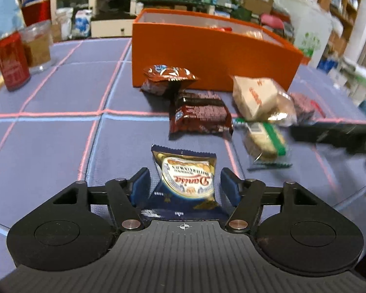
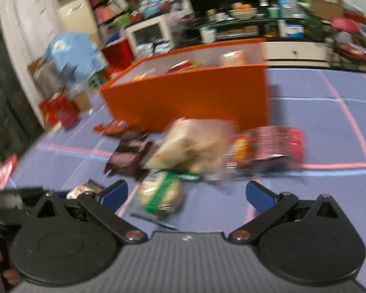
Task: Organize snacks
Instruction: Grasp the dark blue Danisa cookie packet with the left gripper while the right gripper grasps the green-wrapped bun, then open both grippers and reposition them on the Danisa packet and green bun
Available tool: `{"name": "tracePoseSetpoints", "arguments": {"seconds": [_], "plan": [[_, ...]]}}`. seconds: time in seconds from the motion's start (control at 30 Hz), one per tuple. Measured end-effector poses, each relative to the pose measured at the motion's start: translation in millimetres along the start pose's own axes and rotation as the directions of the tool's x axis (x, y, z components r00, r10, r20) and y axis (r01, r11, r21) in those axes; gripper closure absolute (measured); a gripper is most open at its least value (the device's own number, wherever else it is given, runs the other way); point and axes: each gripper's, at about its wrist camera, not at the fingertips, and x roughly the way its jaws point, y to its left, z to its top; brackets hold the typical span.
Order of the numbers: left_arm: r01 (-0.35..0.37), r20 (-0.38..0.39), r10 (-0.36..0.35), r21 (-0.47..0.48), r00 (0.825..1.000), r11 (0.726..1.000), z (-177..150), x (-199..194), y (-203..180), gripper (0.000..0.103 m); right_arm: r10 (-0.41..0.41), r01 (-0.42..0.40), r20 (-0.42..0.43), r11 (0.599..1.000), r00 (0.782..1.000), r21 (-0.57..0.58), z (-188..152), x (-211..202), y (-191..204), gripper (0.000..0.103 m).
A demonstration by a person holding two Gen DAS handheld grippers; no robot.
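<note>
Your left gripper [image 1: 184, 185] points down at a blue checked tablecloth [image 1: 48, 141]. Between its blue pads [image 1: 141, 185] sits a dark blue Danisa butter cookie packet [image 1: 186, 178], lying flat with its long axis running away from you, straight along the fingers. The jaws stand partly closed around it, but a narrow gap shows on each side, so the pads bracket the packet without pressing it. It is centred, and a straight squeeze looks like all that grip needs.

Beyond it lie two brown chocolate biscuit packets [image 1: 200, 116], one behind the other. To their right are a tan wrapped pack [image 1: 252, 97] and a green-banded clear cracker pack [image 1: 264, 140]. Behind them all stands an open orange box [image 1: 207, 58], its long side facing you, with some snacks already inside. It is the likely destination, straight ahead. A red can [image 1: 11, 61] and a glass cup [image 1: 36, 46] stand far left.

Your right gripper [image 2: 186, 195] is released, jaws wide and empty. Its view is blurred. The green-banded cracker pack [image 2: 162, 194] lies just ahead of the jaws, nearer the left pad than the middle, so this hand is the closer one to it and would need to shift left to centre it.
</note>
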Motion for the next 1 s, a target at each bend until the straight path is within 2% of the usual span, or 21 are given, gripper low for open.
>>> {"name": "tracePoseSetpoints", "arguments": {"seconds": [0.07, 0.2, 0.23, 0.27, 0.43, 0.6, 0.77, 0.97, 1.0], "plan": [[0.002, 0.012, -0.002, -0.015, 1.000, 1.000, 0.8, -6.3, 6.1, 0.052, -0.006, 0.006, -0.014, 1.000, 1.000, -0.026, -1.7, 10.5, 12.3, 0.001], [0.041, 0.049, -0.038, -0.057, 0.998, 0.998, 4.4, -15.4, 15.0, 0.045, -0.068, 0.068, -0.001, 0.992, 0.998, -0.111, -3.3, 24.0, 29.2, 0.006], [0.051, 0.051, -0.047, -0.067, 0.998, 0.996, 5.1, -16.0, 16.7, 0.044, -0.088, 0.088, 0.003, 0.988, 0.996, -0.124, -4.4, 26.7, 30.7, 0.036], [0.053, 0.050, -0.049, -0.074, 0.998, 0.996, 5.8, -16.2, 17.5, 0.044, -0.092, 0.091, -0.005, 0.988, 0.996, -0.127, -5.0, 30.3, 30.2, 0.056], [0.051, 0.053, -0.047, -0.080, 0.997, 0.995, 6.5, -16.5, 19.0, 0.044, -0.093, 0.090, -0.009, 0.982, 0.996, -0.168, -9.6, 21.8, 28.0, 0.057], [0.056, 0.052, -0.052, -0.062, 0.997, 0.997, 5.1, -16.7, 15.9, 0.043, -0.146, 0.142, -0.003, 0.966, 0.989, -0.217, -38.3, -12.6, 9.4, 0.056], [0.030, 0.037, -0.029, -0.024, 0.999, 0.999, 3.1, -10.0, 9.1, 0.043, -0.166, 0.167, 0.020, 0.968, 0.986, -0.187, -58.4, -42.0, -13.6, 0.054], [0.007, 0.008, -0.007, 0.013, 1.000, 1.000, 0.3, 2.8, 2.6, 0.043, -0.139, 0.137, 0.000, 0.976, 0.990, -0.169, -56.7, -38.4, -14.4, 0.029], [0.001, 0.002, -0.001, 0.021, 1.000, 1.000, -0.3, 5.1, 1.3, 0.043, -0.134, 0.131, -0.009, 0.975, 0.991, -0.180, -57.4, -35.5, -11.8, 0.016]]}}
